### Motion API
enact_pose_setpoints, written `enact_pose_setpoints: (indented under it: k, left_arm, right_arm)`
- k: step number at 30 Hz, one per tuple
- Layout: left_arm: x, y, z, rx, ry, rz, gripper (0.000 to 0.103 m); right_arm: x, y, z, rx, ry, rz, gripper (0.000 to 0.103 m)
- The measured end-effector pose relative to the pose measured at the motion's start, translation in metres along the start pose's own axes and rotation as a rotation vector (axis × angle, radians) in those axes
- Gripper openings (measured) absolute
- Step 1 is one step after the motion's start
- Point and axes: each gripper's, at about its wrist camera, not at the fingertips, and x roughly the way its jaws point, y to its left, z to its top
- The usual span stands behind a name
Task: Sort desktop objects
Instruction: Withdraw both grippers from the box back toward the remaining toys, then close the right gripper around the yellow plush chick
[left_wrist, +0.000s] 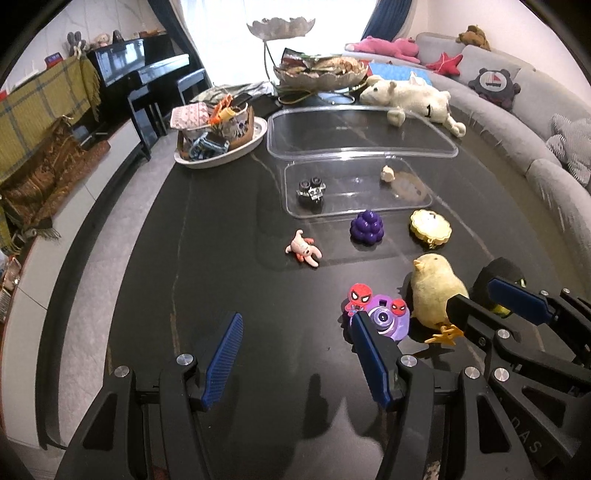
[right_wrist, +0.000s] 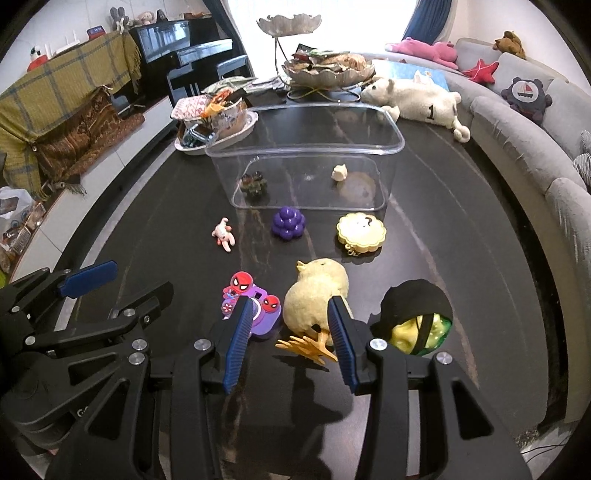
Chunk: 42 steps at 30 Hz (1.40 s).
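A clear plastic bin (right_wrist: 391, 144) stands mid-table and holds a small toy car (right_wrist: 253, 183) and a small cream figure (right_wrist: 340, 172). In front of it lie a pink figurine (right_wrist: 224, 234), purple grapes (right_wrist: 288, 221), a yellow flower-shaped case (right_wrist: 361, 233), a yellow chick (right_wrist: 314, 299), a purple Spider-Man toy camera (right_wrist: 258, 314) and a yellow-green ball in black netting (right_wrist: 417, 317). My right gripper (right_wrist: 290, 350) is open, its fingers either side of the chick's feet. My left gripper (left_wrist: 295, 358) is open and empty, left of the camera (left_wrist: 384, 314) and the chick (left_wrist: 436, 291).
A white dish of clutter (left_wrist: 255, 144) stands at the back left. A silver tiered bowl (left_wrist: 317, 74) and a white plush sheep (left_wrist: 410, 98) lie behind the bin (left_wrist: 369, 151). A grey sofa (left_wrist: 546, 122) curves along the right; a piano (left_wrist: 147, 74) stands far left.
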Motion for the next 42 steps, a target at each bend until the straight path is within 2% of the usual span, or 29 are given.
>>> enact_pose_setpoints:
  k: [15,27,36,42]
  left_arm:
    - [0.036,-0.007,0.008,0.001,0.057,0.008,0.057]
    - [0.054,-0.012,0.012,0.001,0.09,0.007,0.057]
    - [0.064,-0.009,0.015,-0.034,0.121,-0.026,0.057]
    - [0.07,-0.006,0.016,-0.043,0.134,-0.03,0.057]
  right_arm:
    - [0.036,-0.013,0.003,0.019,0.057,0.002,0.04]
    - [0.05,-0.019,0.004,0.014,0.061,-0.016,0.04]
    - [0.054,-0.025,0.004,0.039,0.034,0.014,0.04]
    - [0.064,-0.029,0.005,0.075,0.058,0.039,0.046]
